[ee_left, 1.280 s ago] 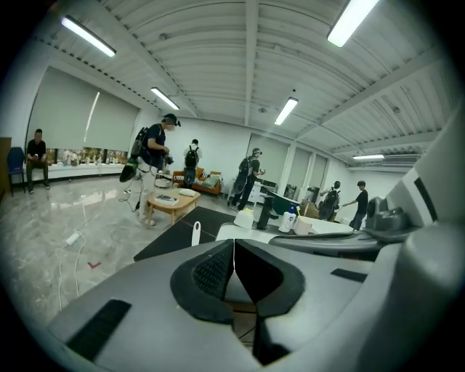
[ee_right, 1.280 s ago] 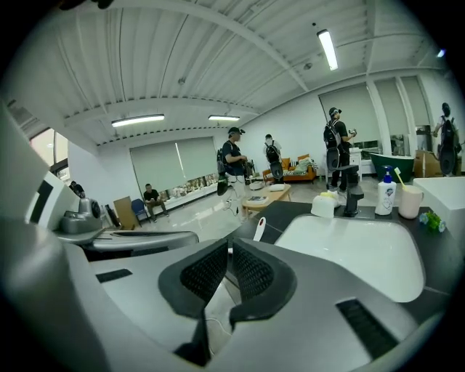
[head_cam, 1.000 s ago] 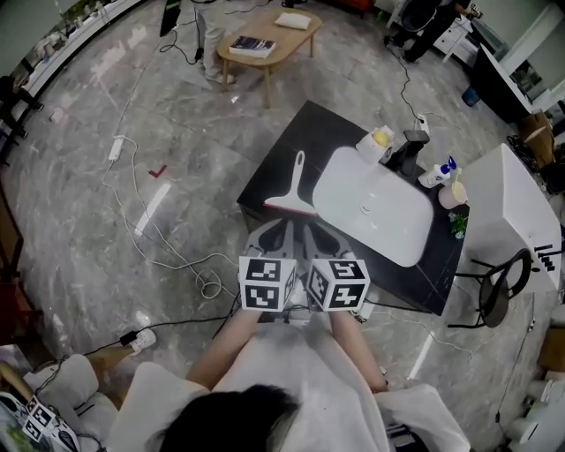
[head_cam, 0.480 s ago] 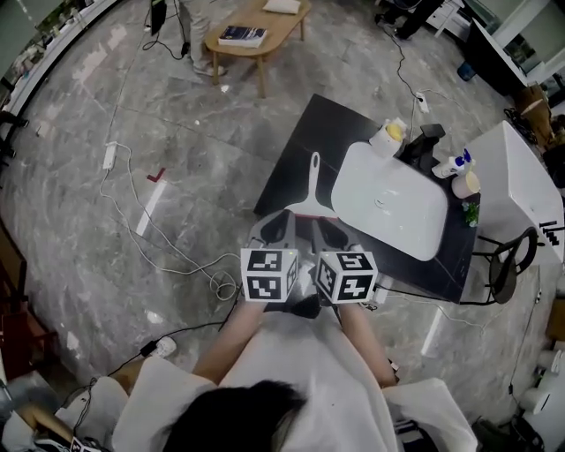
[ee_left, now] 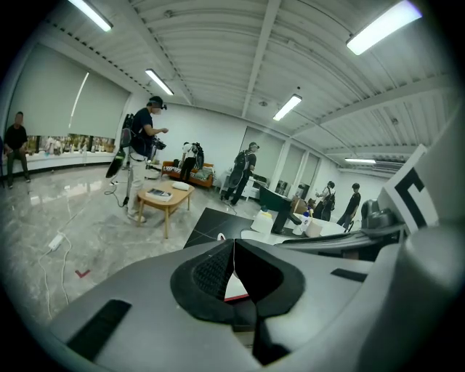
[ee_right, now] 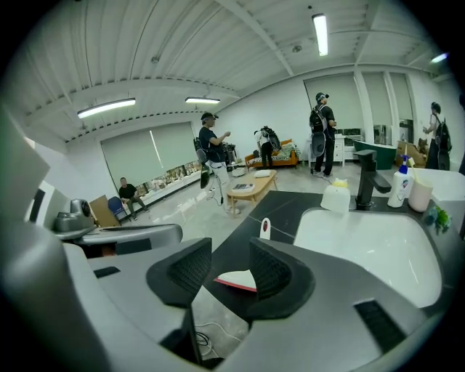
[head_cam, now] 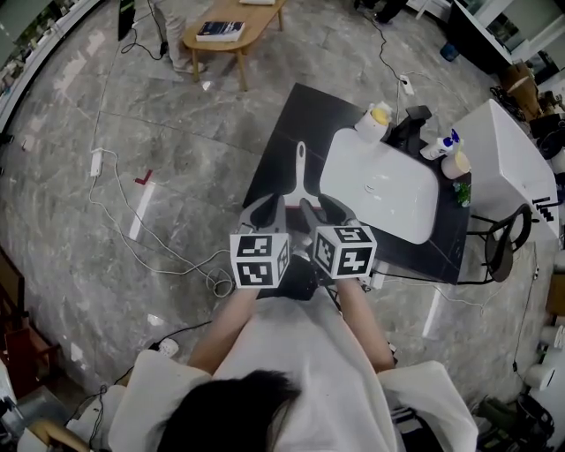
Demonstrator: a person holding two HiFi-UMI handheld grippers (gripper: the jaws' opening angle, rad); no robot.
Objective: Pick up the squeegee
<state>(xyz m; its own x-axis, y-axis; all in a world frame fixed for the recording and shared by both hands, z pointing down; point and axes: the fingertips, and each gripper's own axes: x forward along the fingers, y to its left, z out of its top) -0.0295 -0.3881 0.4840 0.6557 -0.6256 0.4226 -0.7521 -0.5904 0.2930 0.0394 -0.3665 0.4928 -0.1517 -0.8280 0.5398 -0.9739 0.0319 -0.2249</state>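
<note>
Containers first. The white sink basin is set into the black counter, just right of your grippers, and all you can see inside is bare white bowl. Past its far-right corner there's a pale cup with a spray bottle right beside it. Can't tell what's in either. At the far rim, a white jug with a yellow cap stands next to the black faucet, and its contents are hidden too.

Now the jaws. Your left gripper is clenched, pads pressed together with nothing between them. Your right gripper is opening right now, pads apart and nothing pinched.

The squeegee lies flat on the counter just left of the basin, blade end nearest you and handle pointing away. In the head view both grippers hang over the counter's near edge, and the blade sits right in front of their tips, partly covered by them. In the right gripper view the white blade with its red edge shows through the gap between the pads, but it's beyond them, down on the counter. The left gripper view only gives you a sliver of it below the closed tips.

Way out past the counter, a wooden coffee table has a book on it.
</note>
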